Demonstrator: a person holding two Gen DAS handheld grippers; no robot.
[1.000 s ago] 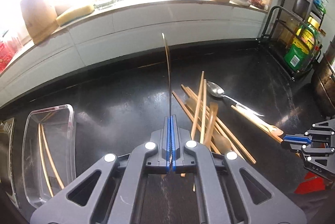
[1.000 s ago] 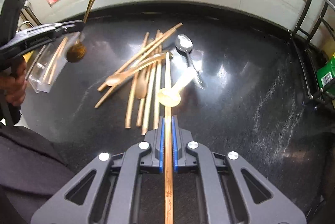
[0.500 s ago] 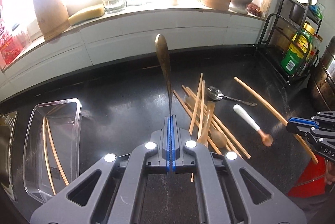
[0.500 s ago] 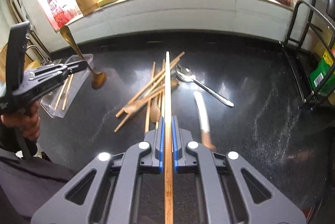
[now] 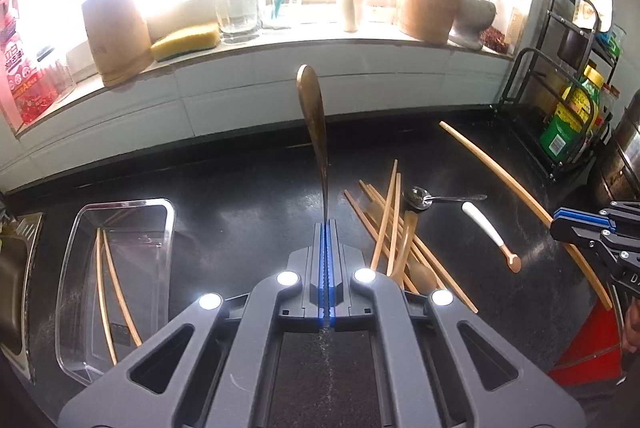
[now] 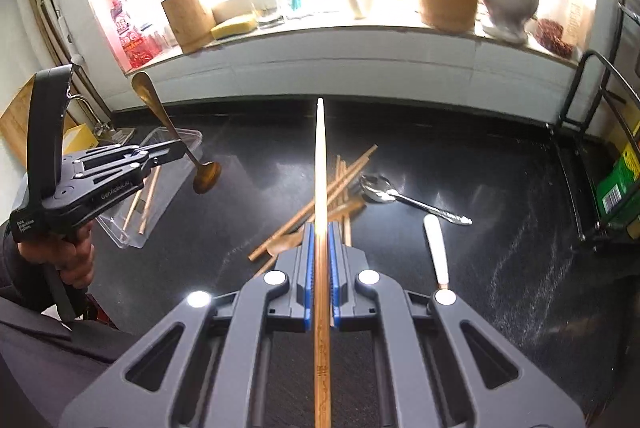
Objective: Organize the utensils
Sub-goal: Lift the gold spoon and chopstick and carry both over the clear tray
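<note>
1. My left claw (image 5: 327, 228) is pressed shut on the thin neck of a bronze-coloured metal spoon (image 5: 314, 116). Its handle points up and away; the right camera shows its bowl hanging below my grip, above the black countertop (image 5: 240, 196).
2. My right claw (image 6: 320, 228) is clamped on a wooden chopstick (image 6: 320, 164), which runs straight forward between the fingers, lifted off the counter.
3. To the left of my left claw sits a clear plastic tray (image 5: 168, 228), holding two chopsticks (image 5: 108, 292) and nothing else that I can see.
4. To the right, a loose pile of wooden chopsticks (image 5: 390, 216) lies crossed on the counter, with what looks like a wooden spoon (image 5: 418, 270) among them.
5. Just beyond the pile lie a silver spoon (image 5: 420, 197) and a white-handled utensil (image 5: 486, 228).
6. My judgement: sorting is at an early stage. Two sticks are put away, two items are in my claws, and most remain on the counter.
</note>
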